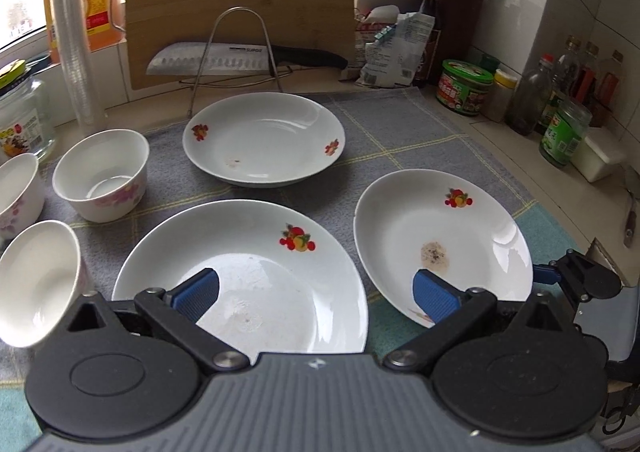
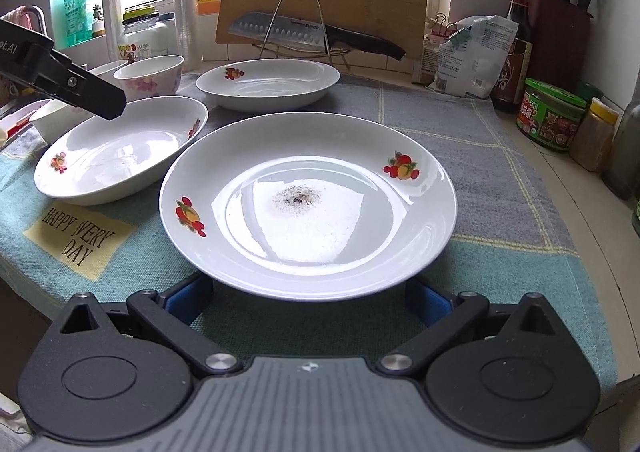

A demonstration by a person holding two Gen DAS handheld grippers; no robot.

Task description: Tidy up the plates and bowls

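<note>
Plates and bowls sit spread over the checked cloth (image 2: 460, 132) on the counter, none stacked.

Your left gripper (image 1: 316, 294) hangs wide open above the near-left plate (image 1: 256, 252), beside the speckled plate (image 2: 308, 204). Your right gripper (image 2: 308, 302) is open too, its blue pads (image 2: 188, 300) at either side of that speckled plate's near rim. A third plate (image 1: 264, 138) lies farther back; three bowls (image 1: 102, 172) cluster at the left.

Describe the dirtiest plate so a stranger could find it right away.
Start at the checked cloth on the counter, where three fruit-print plates sit. Take the plate nearest the jars on the right. Only it has a dark speckled stain at its centre.
</note>
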